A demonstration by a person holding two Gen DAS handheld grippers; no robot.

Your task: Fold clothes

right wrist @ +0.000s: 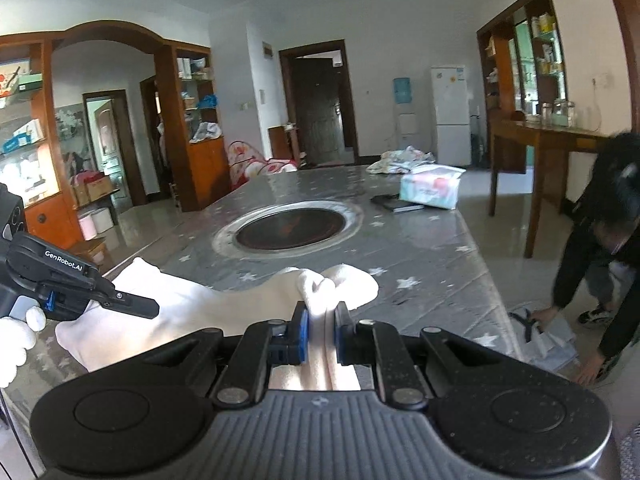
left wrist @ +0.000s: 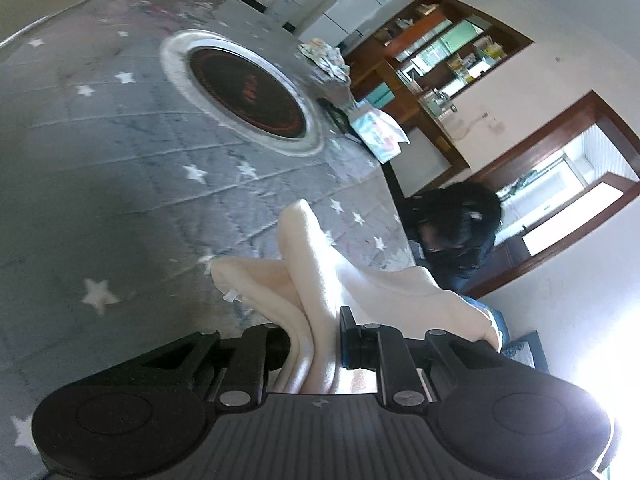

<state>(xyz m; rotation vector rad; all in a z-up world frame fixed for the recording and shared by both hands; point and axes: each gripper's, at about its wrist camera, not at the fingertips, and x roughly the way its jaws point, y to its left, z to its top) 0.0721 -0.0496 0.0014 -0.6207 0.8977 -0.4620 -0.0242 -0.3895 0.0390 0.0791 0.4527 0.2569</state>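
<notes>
The cream garment lies at the near edge of the star-patterned tabletop, and each gripper is clenched on a bunched fold of it: the right gripper pinches a ridge of cloth, and the left gripper grasps another gathered section. To fold well, I judge both should lift together, draw the cloth taut, then lay it flat, well short of the round burner inset.
</notes>
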